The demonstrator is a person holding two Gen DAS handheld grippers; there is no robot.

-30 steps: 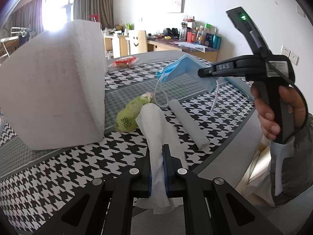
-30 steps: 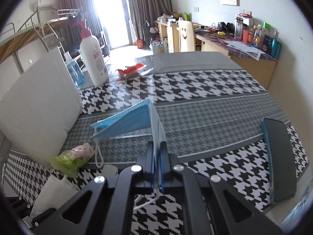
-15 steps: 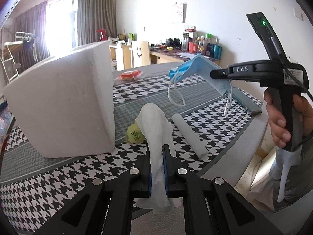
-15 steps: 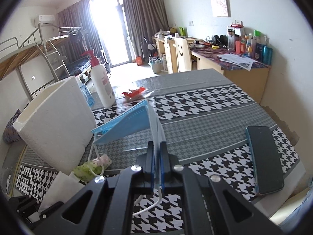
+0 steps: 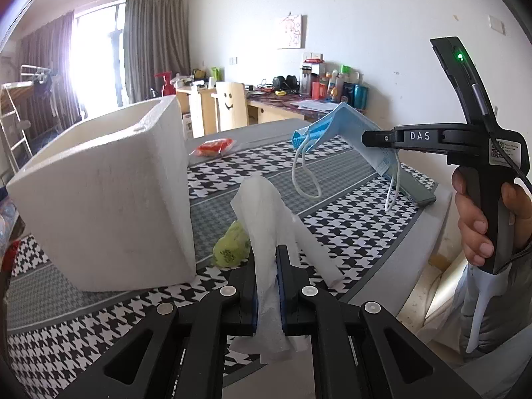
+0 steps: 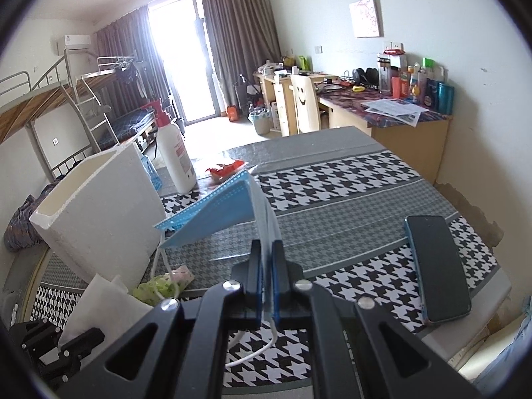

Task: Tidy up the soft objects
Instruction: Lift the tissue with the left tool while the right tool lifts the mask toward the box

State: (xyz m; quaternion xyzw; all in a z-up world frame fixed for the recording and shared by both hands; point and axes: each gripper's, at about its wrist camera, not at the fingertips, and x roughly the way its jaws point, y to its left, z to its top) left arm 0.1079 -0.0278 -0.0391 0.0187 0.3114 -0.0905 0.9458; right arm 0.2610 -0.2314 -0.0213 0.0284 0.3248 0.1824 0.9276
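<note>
My left gripper is shut on a white paper tissue that stands up between its pads, lifted above the table. My right gripper is shut on a blue face mask, held in the air with its white ear loops dangling; the same face mask and right gripper appear at the right of the left wrist view. A white foam box with an open top stands on the left of the table, also the foam box in the right wrist view. A crumpled green bag lies beside the box.
A white roll lies on the houndstooth tablecloth. A dark phone rests near the table's right edge. A white pump bottle and a red packet sit at the far side. A hand grips the right tool.
Both grippers have risen with their loads: the tissue and the mask hang higher over the table. The foam box's open top has come into view.
</note>
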